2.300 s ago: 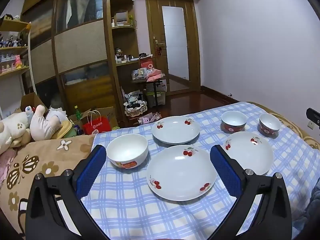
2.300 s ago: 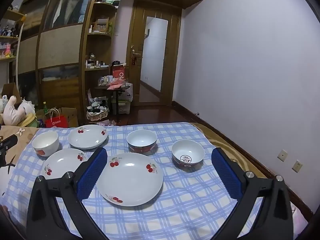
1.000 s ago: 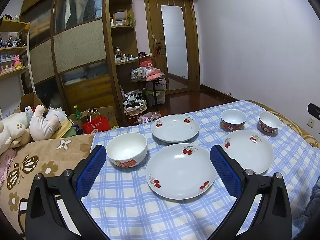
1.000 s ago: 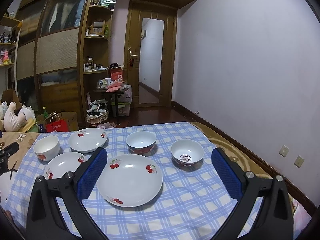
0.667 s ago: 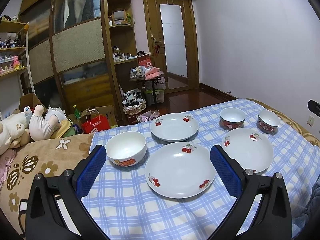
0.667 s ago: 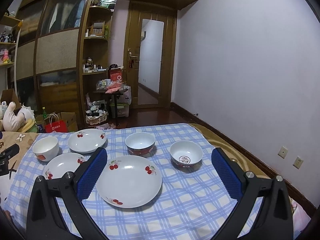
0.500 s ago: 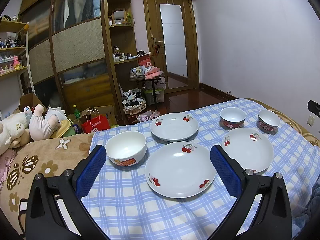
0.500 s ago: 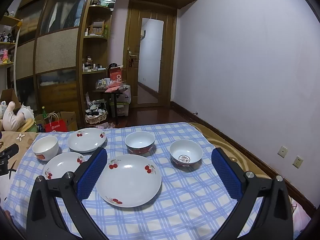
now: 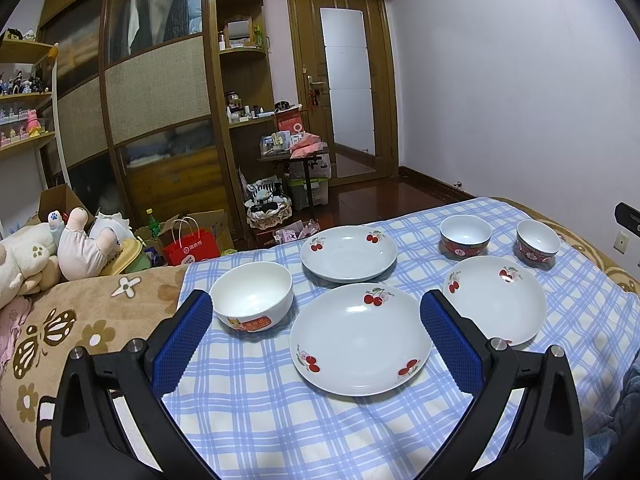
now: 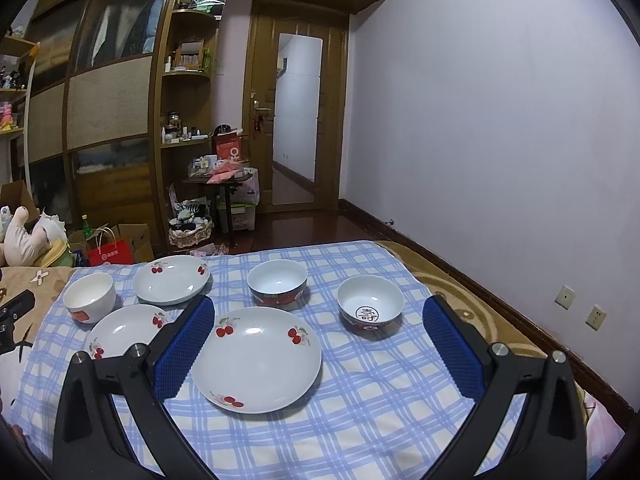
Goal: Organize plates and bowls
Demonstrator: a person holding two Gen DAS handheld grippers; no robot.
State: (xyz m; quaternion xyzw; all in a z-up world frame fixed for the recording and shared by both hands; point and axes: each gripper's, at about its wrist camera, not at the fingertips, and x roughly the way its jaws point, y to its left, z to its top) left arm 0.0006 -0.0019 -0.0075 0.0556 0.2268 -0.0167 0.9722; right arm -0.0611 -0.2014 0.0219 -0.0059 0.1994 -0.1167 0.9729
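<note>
Checked cloth [image 9: 256,408] carries everything. My left tongs [image 9: 316,334] gape wide, empty, over the near plate [image 9: 360,340], my landmark. Second plate [image 9: 496,300] just right of it, third plate [image 9: 348,254] behind it. My right tongs [image 10: 318,338] gape wide too, empty. White bowl [image 9: 252,296] left of it; two red bowls [image 10: 277,282] [image 10: 370,306] far right.

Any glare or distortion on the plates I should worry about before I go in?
Left wrist view: small highlight on the near cherry plate, sharp, edges readable; fisheye bends the door frame. Right wrist view: soft glare spot on the near plate, room dimmer, corners vignetted black.
</note>
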